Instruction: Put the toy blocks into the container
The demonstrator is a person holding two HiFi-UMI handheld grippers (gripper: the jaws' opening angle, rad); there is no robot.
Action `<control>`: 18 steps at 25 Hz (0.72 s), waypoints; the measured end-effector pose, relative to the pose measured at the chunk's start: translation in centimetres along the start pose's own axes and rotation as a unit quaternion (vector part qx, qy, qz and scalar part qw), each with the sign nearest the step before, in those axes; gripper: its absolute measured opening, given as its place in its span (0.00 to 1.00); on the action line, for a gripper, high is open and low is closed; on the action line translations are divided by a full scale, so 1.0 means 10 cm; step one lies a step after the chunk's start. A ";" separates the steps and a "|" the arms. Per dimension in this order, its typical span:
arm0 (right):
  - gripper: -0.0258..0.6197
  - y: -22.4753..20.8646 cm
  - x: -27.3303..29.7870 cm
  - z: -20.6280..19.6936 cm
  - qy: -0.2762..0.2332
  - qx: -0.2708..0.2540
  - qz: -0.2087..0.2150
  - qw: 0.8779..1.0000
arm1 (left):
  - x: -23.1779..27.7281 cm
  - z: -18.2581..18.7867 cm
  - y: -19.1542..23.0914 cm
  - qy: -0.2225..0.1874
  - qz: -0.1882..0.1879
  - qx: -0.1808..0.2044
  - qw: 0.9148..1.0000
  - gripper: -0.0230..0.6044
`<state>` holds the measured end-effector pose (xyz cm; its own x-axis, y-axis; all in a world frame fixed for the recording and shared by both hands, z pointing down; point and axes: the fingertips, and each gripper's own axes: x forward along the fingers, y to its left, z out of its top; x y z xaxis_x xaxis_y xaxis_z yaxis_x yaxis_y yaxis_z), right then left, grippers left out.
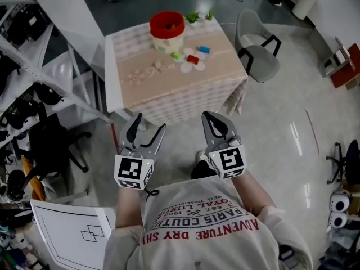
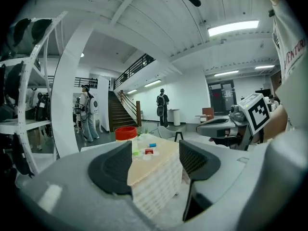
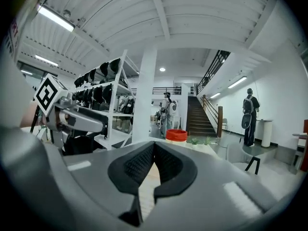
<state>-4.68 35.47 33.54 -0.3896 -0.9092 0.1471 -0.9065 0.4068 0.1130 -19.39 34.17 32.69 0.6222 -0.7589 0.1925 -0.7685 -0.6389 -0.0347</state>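
Note:
The container (image 1: 167, 30), a pale tub with a red rim, stands at the far side of the cloth-covered table (image 1: 140, 77). Beside it lie a green block (image 1: 176, 55), a red block (image 1: 193, 59) and a blue block (image 1: 203, 49) among white discs. My left gripper (image 1: 149, 122) is held in the air short of the table, open with nothing between its jaws. My right gripper (image 1: 209, 116) hangs beside it, shut and empty. The left gripper view frames the container (image 2: 126, 134) and red block (image 2: 148, 151) between open jaws (image 2: 154, 160). The right gripper view shows jaws (image 3: 153, 150) closed together below the container (image 3: 176, 135).
A grey chair (image 1: 259, 52) stands right of the table. Metal shelving (image 1: 22, 66) and a black office chair (image 1: 53, 145) are on the left. A white board (image 1: 73, 229) lies near my left side. Small plants (image 1: 194, 17) sit at the table's back edge.

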 end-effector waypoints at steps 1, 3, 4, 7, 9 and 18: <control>0.04 -0.14 0.10 -0.02 0.004 0.003 0.008 1.000 | 0.15 0.02 0.02 0.003 0.008 -0.004 1.000 0.52; 0.04 -0.42 0.29 -0.03 0.009 0.003 0.025 1.000 | 0.44 0.05 0.05 0.007 0.024 -0.009 1.000 0.52; 0.04 -0.55 0.39 -0.04 0.011 0.002 0.033 0.999 | 0.58 0.07 0.06 0.011 0.033 -0.008 0.999 0.52; 0.04 -0.92 0.66 -0.06 0.013 -0.002 0.048 0.999 | 0.99 0.09 0.08 0.025 0.057 0.019 0.998 0.52; 0.04 -1.10 0.83 -0.07 0.012 -0.008 0.056 0.998 | 1.22 0.12 0.11 0.027 0.070 0.033 0.997 0.53; 0.04 -1.45 1.47 -0.21 0.027 -0.011 0.099 0.995 | 1.84 -0.15 0.45 0.076 0.085 0.010 0.993 0.56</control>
<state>3.08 16.42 36.08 -0.5504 -0.8053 0.2203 -0.8090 0.5797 0.0978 -11.60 17.54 37.55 0.4527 -0.8291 0.3282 -0.8564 -0.5067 -0.0988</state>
